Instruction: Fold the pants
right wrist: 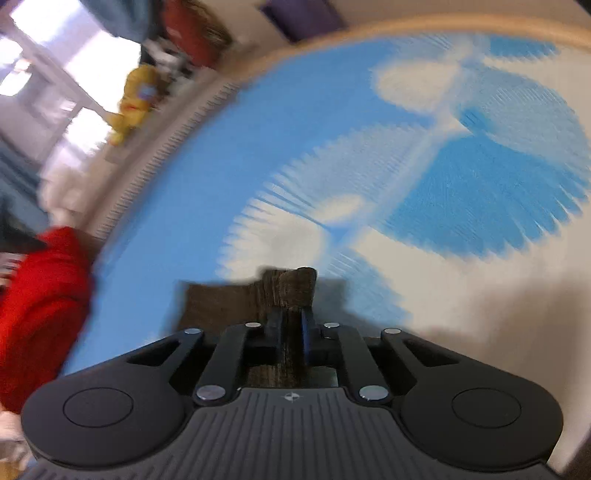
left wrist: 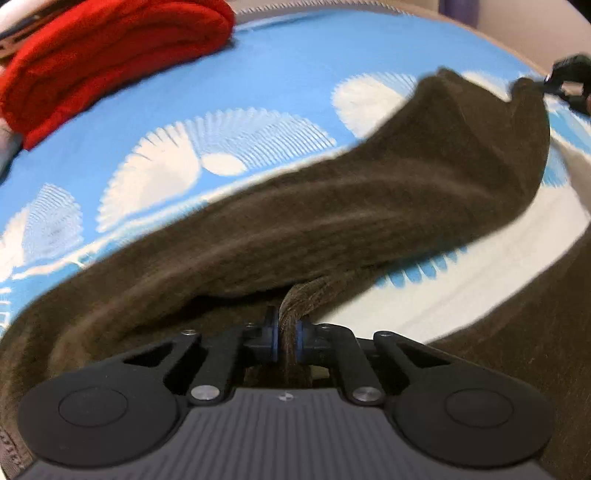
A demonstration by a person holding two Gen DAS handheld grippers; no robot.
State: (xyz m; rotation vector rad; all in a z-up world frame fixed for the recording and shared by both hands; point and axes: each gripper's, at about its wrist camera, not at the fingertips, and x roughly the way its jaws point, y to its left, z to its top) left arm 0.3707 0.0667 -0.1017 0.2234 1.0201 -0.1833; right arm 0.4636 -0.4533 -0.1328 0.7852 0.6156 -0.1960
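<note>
Dark brown pants point(left wrist: 369, 206) stretch across a blue and white patterned bedspread point(left wrist: 277, 85). My left gripper point(left wrist: 287, 325) is shut on a bunched fold of the brown cloth near its lower edge. At the far right of the left wrist view my right gripper point(left wrist: 565, 79) holds the other end of the pants, lifted off the bed. In the right wrist view, my right gripper point(right wrist: 291, 317) is shut on a corner of the brown pants point(right wrist: 291, 288), which sticks out past the fingertips. That view is blurred.
A folded red garment point(left wrist: 110, 62) lies on the bedspread at the far left, also seen as a red garment point(right wrist: 40, 314) in the right wrist view. A yellow soft toy point(right wrist: 135, 99) sits beyond the bed's wooden edge point(right wrist: 406, 27).
</note>
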